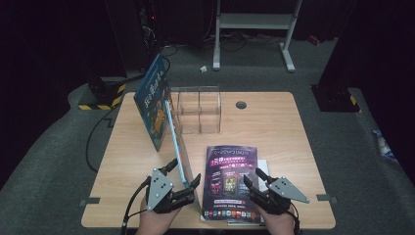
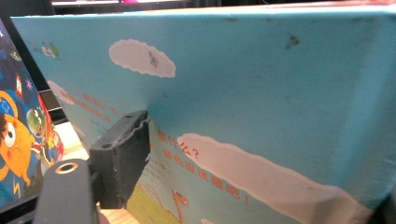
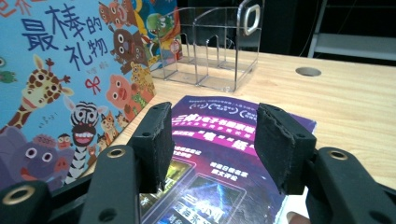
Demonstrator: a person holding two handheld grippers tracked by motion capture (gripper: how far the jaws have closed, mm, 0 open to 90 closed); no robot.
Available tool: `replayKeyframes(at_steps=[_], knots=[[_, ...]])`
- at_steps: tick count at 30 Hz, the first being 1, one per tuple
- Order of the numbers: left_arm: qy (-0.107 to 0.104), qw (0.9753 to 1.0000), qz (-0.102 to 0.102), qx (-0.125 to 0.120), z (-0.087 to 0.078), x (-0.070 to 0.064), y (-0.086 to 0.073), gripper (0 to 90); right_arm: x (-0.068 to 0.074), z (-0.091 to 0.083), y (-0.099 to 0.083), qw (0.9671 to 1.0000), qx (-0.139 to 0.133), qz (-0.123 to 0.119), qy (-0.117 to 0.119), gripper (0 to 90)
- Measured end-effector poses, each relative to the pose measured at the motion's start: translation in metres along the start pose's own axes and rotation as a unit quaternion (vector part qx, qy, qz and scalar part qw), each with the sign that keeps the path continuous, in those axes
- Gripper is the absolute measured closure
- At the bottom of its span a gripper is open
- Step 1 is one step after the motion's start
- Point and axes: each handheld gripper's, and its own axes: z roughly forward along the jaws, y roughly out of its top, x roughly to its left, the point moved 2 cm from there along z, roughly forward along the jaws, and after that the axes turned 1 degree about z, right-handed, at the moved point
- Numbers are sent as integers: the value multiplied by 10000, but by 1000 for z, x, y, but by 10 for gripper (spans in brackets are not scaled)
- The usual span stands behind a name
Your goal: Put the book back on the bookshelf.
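The light blue picture book [image 1: 180, 142] is being gripped upright by the left hand-held gripper [image 1: 185, 183], while the right hand-held gripper [image 1: 255, 180] is being held released over the purple magazine [image 1: 230, 181].

Left gripper [image 1: 185, 184] jaws clamped (right gripper [image 1: 255, 178] agape).

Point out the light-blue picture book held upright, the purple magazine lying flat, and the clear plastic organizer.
Light-blue picture book [image 2: 280, 93]: left gripper view, on its blue cover.
Purple magazine [image 1: 230, 181]: high view, middle of its cover.
Clear plastic organizer [image 1: 198, 110]: high view, on its middle divider wall.
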Motion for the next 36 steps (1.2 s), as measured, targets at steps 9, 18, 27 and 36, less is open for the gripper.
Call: replayKeyframes(at_steps=[9, 18, 27, 36], knots=[[-5, 10000, 82, -11, -3, 2, 0, 271, -3, 1, -2, 10000, 14, 36, -37, 468], [-30, 9998, 203, -46, -9, 7, -2, 406, -3, 1, -3, 10000, 8, 50, -55, 473], [0, 9998, 140, -132, -16, 15, -5, 471, -1, 3, -4, 10000, 48, 28, -27, 474], [138, 9997, 94, -170, -25, 24, -9, 526, 1, 4, -5, 10000, 59, 21, -8, 475]])
